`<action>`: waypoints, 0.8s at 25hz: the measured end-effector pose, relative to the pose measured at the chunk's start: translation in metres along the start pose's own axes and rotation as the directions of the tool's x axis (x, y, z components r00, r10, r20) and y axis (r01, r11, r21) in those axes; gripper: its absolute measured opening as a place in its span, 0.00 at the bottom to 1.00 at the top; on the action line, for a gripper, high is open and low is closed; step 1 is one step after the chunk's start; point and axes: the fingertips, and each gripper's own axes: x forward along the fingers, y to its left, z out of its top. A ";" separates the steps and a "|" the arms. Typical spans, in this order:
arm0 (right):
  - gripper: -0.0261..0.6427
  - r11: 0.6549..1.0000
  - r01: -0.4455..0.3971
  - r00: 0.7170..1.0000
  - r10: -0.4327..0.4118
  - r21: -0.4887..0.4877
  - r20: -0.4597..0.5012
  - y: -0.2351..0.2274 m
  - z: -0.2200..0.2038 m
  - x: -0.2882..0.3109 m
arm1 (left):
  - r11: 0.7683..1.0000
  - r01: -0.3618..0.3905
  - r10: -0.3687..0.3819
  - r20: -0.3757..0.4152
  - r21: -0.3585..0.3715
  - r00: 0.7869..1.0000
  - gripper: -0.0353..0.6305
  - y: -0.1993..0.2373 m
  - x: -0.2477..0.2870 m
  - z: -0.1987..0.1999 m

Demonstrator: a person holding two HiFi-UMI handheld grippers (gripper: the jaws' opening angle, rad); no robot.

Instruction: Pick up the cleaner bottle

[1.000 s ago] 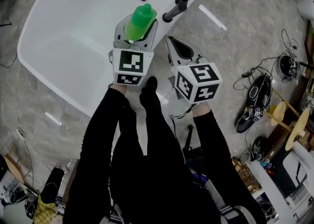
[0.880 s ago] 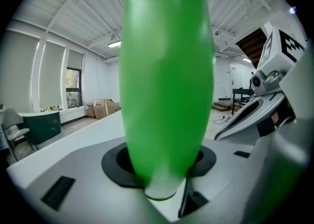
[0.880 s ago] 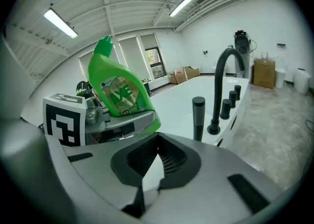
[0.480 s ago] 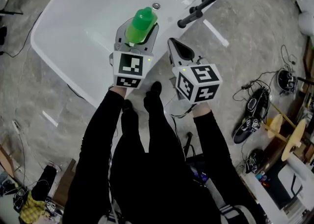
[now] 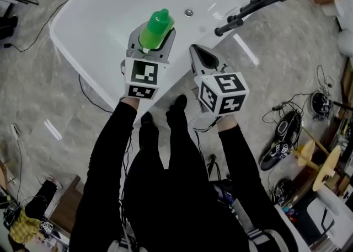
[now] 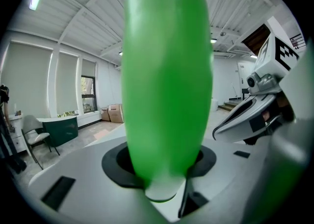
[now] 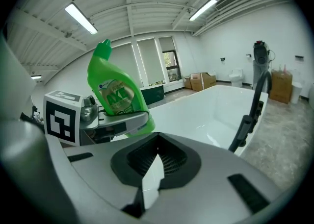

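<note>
Since a second ago the white bathtub (image 5: 105, 8) has slid toward the upper right of the head view. The cleaner bottle (image 5: 156, 26), bright green with a tapered cap, shows upper centre against the tub, clamped upright between the left gripper's (image 5: 153, 40) fingers. The right gripper (image 5: 197, 52), just beside it, points the same way with its fingers closed on nothing. A black faucet (image 5: 251, 9) sits on the tub rim at upper right, and cables (image 5: 287, 88) lie on the floor at right.

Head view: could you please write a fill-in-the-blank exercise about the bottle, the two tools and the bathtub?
The left tool grips a ___ bottle.
The right tool holds ___.
The faucet at the white bathtub's edge is ___.
Missing words: green, nothing, black.
</note>
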 end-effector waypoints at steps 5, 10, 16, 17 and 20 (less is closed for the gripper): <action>0.04 0.999 -0.023 1.000 0.023 -0.027 0.000 0.027 0.009 0.004 | 1.000 -0.026 0.026 0.007 -0.002 1.000 0.35 0.021 -0.023 0.007; 0.04 0.998 -0.045 0.999 0.044 -0.051 -0.007 0.051 0.011 0.010 | 0.999 -0.051 0.051 0.010 -0.018 0.999 0.35 0.039 -0.043 0.007; 0.04 0.995 -0.068 0.998 0.067 -0.071 -0.009 0.079 0.016 0.019 | 0.996 -0.084 0.084 0.003 -0.027 0.996 0.35 0.064 -0.070 0.002; 0.04 0.995 -0.070 0.998 0.070 -0.073 -0.008 0.084 0.016 0.020 | 0.996 -0.088 0.088 0.002 -0.028 0.996 0.35 0.068 -0.074 0.001; 0.04 0.993 -0.080 0.997 0.080 -0.082 -0.009 0.096 0.018 0.023 | 0.995 -0.099 0.099 -0.001 -0.033 0.995 0.35 0.078 -0.084 -0.001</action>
